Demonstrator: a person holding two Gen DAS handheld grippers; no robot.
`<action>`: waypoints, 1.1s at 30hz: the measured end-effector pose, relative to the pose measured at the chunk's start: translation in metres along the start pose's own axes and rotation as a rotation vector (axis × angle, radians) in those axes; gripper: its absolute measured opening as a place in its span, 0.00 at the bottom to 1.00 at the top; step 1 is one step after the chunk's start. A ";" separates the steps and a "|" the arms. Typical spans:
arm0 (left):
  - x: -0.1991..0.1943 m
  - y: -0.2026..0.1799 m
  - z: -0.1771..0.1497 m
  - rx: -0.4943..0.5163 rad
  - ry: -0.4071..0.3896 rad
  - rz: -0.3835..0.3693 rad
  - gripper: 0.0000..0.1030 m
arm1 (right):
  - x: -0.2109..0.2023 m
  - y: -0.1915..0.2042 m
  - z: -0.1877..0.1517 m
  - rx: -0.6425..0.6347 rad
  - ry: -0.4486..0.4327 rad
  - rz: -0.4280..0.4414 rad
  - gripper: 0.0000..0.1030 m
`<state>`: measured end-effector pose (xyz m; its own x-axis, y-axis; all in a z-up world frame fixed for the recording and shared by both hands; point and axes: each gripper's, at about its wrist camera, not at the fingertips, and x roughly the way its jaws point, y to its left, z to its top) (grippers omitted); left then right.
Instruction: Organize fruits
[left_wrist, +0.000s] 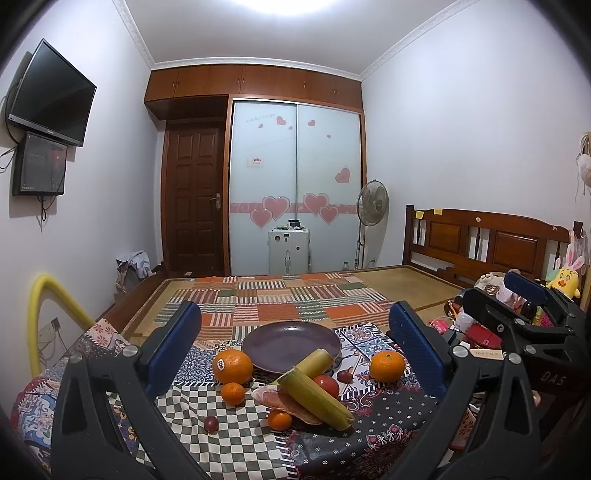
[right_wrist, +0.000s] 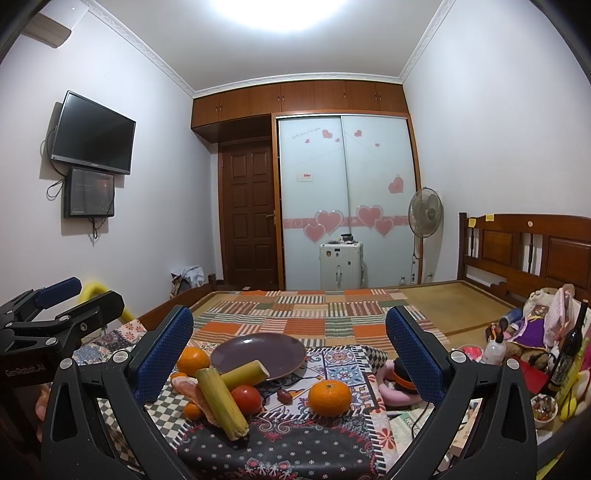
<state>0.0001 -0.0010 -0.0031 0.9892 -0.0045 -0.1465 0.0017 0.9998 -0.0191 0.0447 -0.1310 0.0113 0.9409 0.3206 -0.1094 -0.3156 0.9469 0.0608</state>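
Observation:
An empty purple plate (left_wrist: 291, 344) (right_wrist: 258, 353) sits on a patterned cloth (left_wrist: 369, 443). In front of it lie a stickered orange (left_wrist: 232, 366), two small tangerines (left_wrist: 233, 393) (left_wrist: 279, 420), two sugarcane pieces (left_wrist: 314, 397) (right_wrist: 221, 400), a tomato (left_wrist: 325, 385) (right_wrist: 246, 398), a pale wrapped piece (left_wrist: 284, 402) and dark red small fruits (left_wrist: 211, 424) (left_wrist: 344, 376). Another orange (left_wrist: 387, 365) (right_wrist: 329, 398) lies to the right. My left gripper (left_wrist: 295, 354) is open and empty, short of the pile. My right gripper (right_wrist: 291, 358) is open and empty beside it.
The cloth lies on a bed with a striped patchwork blanket (left_wrist: 280, 299). Toys, bottles and a small bowl (right_wrist: 543, 406) crowd the right side. A yellow tube (left_wrist: 40, 314) stands at the left. The wooden headboard (right_wrist: 528, 251), a fan (right_wrist: 424, 214) and the wardrobe stand behind.

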 end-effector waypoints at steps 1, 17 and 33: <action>0.000 0.000 0.000 0.000 -0.001 0.000 1.00 | 0.000 0.000 0.000 0.000 0.000 -0.001 1.00; 0.001 -0.001 -0.001 -0.001 0.001 -0.008 1.00 | -0.001 -0.002 -0.001 0.000 -0.002 0.000 1.00; 0.000 -0.001 0.000 -0.003 0.002 -0.009 1.00 | -0.002 0.001 0.001 0.002 -0.004 0.006 1.00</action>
<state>-0.0002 -0.0018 -0.0033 0.9888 -0.0135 -0.1488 0.0101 0.9997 -0.0233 0.0423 -0.1304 0.0122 0.9395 0.3258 -0.1056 -0.3206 0.9451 0.0637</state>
